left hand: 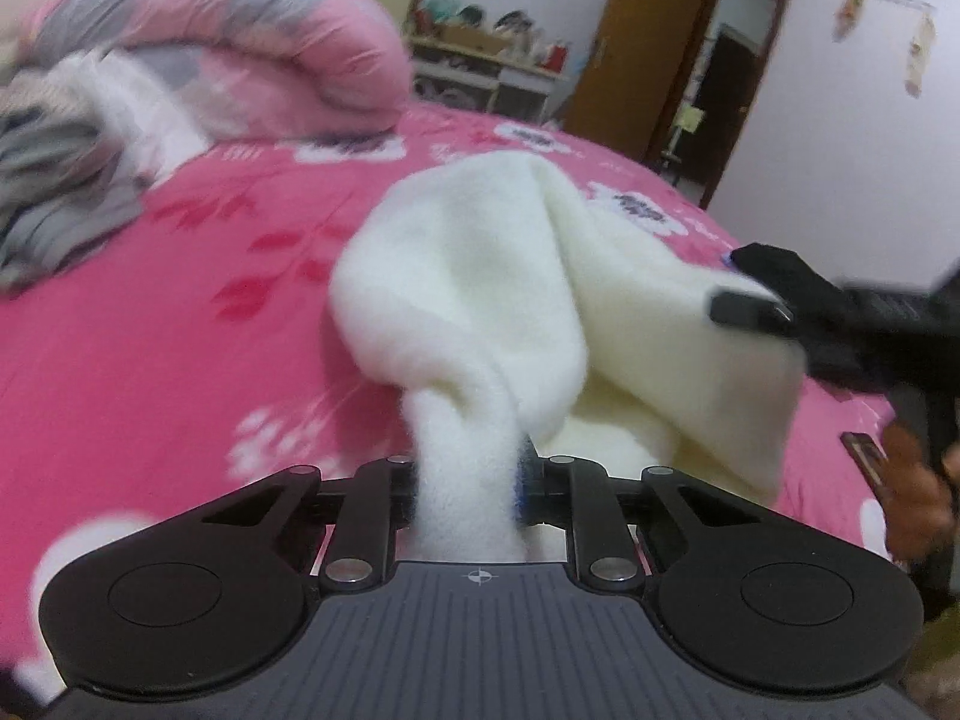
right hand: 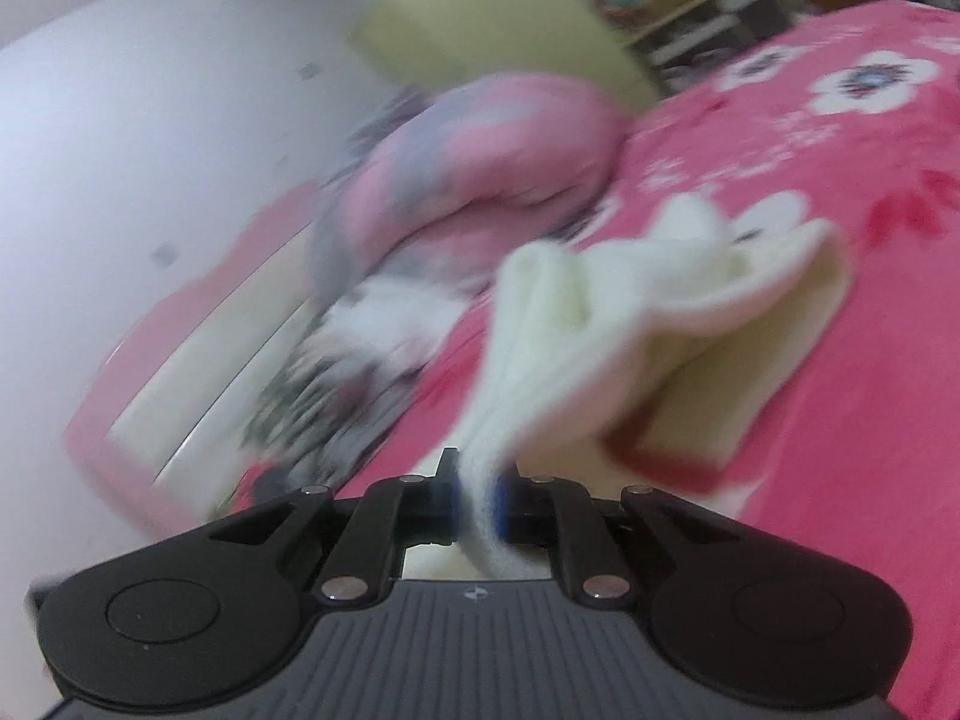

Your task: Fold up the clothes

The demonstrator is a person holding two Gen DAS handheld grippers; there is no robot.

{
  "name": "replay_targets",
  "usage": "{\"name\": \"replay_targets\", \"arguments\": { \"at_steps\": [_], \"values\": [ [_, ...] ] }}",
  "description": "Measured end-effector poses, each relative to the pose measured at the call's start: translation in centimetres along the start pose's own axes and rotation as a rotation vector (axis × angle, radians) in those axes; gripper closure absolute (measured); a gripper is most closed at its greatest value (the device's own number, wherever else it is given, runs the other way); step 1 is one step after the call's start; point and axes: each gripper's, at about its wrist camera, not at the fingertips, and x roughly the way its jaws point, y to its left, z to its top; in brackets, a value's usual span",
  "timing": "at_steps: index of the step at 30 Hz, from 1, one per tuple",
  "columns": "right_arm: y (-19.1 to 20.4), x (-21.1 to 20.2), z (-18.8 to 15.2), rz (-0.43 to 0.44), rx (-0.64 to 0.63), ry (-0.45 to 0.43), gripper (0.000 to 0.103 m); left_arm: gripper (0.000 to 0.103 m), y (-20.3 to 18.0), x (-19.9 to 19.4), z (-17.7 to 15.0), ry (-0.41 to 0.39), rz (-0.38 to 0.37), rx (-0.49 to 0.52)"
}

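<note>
So my bed has this bright pink flowery sheet [left hand: 180, 312] on it, and a rolled-up pink and grey quilt [left hand: 240, 42] is sitting at the far left. There's a cluttered shelf [left hand: 480, 60] against the far wall, a brown wooden door [left hand: 654, 42] to its right, plus some paper decorations [left hand: 888, 30] on the right wall

The cream fleece garment [left hand: 480, 276] hangs bunched (fuzzy, loosely draped) above the pink floral bedsheet [left hand: 180, 312].
</note>
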Motion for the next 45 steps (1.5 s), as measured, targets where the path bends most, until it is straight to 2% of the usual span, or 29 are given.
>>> {"name": "replay_targets", "arguments": {
  "at_steps": [4, 7, 10, 12, 13, 14, 15, 16, 17, 19, 22, 24, 27, 32, 34, 36, 39, 41, 43, 45],
  "values": [
    [4.1, 0.8, -5.1, 0.08, -0.088, 0.093, 0.091, 0.078, 3.1, -1.6, -1.3, 0.047, 0.041, -0.064],
    [6.9, 1.9, -9.0, 0.126, -0.154, 0.166, 0.091, 0.075, 4.4, -2.6, -1.6, 0.043, 0.072, -0.105],
    [8.4, 4.9, -12.4, 0.026, -0.309, 0.224, 0.088, 0.074, 3.9, -3.1, -1.2, 0.031, 0.077, -0.095],
    [9.4, 5.7, -13.9, -0.042, -0.409, 0.222, 0.084, 0.07, 3.2, -3.3, -1.2, 0.037, 0.086, -0.044],
    [9.5, 5.4, -13.8, -0.049, -0.426, 0.221, 0.081, 0.057, 2.9, -3.4, -1.3, 0.04, 0.091, -0.012],
    [9.6, 4.7, -13.5, -0.041, -0.43, 0.223, 0.067, 0.034, 2.6, -3.6, -1.3, 0.044, 0.097, 0.02],
    [9.5, 3.8, -13.2, -0.031, -0.428, 0.221, 0.057, 0.025, 2.3, -3.7, -1.4, 0.048, 0.102, 0.052],
    [9.0, 2.4, -12.5, -0.013, -0.408, 0.2, 0.039, 0.014, 2.1, -3.9, -1.5, 0.051, 0.111, 0.084],
    [8.5, 1.0, -11.9, 0.004, -0.388, 0.18, 0.021, 0.011, 2.0, -4.3, -1.8, 0.055, 0.133, 0.115],
    [7.4, -1.8, -10.7, 0.038, -0.344, 0.136, 0.005, 0.01, 1.8, -5.0, -2.3, 0.061, 0.177, 0.178],
    [3.6, -5.9, -8.0, 0.058, -0.209, 0.038, 0.003, 0.006, 1.4, -6.3, -2.7, 0.031, 0.263, 0.25],
    [0.8, -5.1, -6.4, -0.002, -0.105, 0.01, 0.002, 0.005, 1.2, -7.0, -2.6, -0.014, 0.288, 0.271],
    [-3.4, -3.9, -3.9, -0.09, 0.049, -0.033, 0.003, 0.005, 0.7, -7.0, -1.4, -0.067, 0.251, 0.261],
    [-10.4, -1.8, 0.2, -0.238, 0.308, -0.103, 0.026, 0.005, -3.6, -4.6, 1.1, -0.17, 0.139, 0.367],
    [-12.4, 0.2, 1.5, -0.267, 0.378, -0.104, 0.035, 0.005, -5.9, -3.0, 1.7, -0.212, 0.095, 0.419],
    [-13.9, 2.1, 1.8, -0.27, 0.428, -0.087, 0.039, 0.005, -8.5, -0.7, 2.1, -0.226, 0.05, 0.472],
    [-16.0, 4.1, 1.5, -0.258, 0.488, -0.085, 0.06, 0.006, -11.6, 2.8, 2.0, -0.204, 0.012, 0.55],
    [-16.6, 4.6, 1.4, -0.2, 0.527, -0.085, 0.087, 0.007, -13.1, 4.8, 1.7, -0.186, -0.001, 0.602],
    [-17.1, 4.8, 1.1, -0.097, 0.593, -0.099, 0.091, 0.007, -14.2, 6.6, 1.3, -0.168, 0.01, 0.649],
    [-16.2, 4.2, 1.4, -0.05, 0.572, -0.127, 0.091, 0.007, -14.8, 8.2, 0.9, -0.149, 0.035, 0.694]
  ]
}}
